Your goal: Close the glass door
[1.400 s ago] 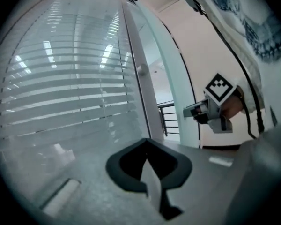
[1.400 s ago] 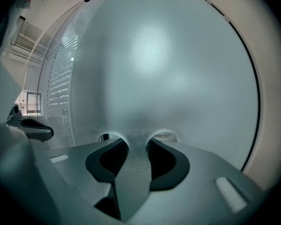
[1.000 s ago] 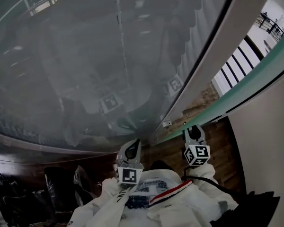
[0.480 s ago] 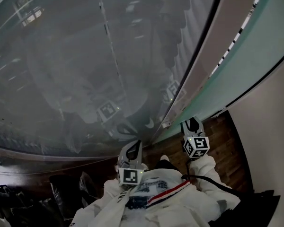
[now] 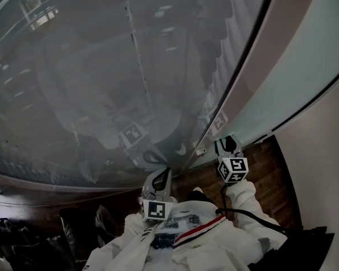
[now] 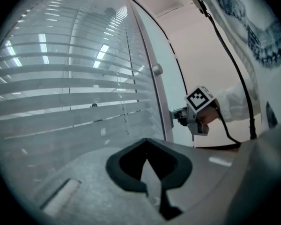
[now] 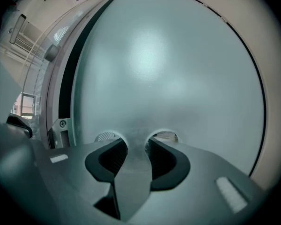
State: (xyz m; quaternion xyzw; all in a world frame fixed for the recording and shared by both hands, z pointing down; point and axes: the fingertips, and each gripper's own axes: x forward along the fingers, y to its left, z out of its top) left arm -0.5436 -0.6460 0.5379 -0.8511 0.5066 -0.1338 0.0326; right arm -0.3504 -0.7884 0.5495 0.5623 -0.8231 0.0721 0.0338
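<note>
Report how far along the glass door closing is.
Done: the glass door is nearly home, with only a narrow dark slit beside the frame. In hand: the right gripper, jaws apart and empty, has its tips at the frosted glass; contact can't be confirmed. Left: shut that slit. The left gripper, jaws together, holds nothing and faces the blinds pane.

The glass door (image 5: 294, 66) is frosted pale green. The left gripper (image 5: 161, 175) and right gripper (image 5: 230, 144) are grey, their cubes (image 5: 156, 209) patterned with black-and-white squares. The sleeves (image 5: 244, 195) are white, the floor (image 5: 271, 174) brown wood.
</note>
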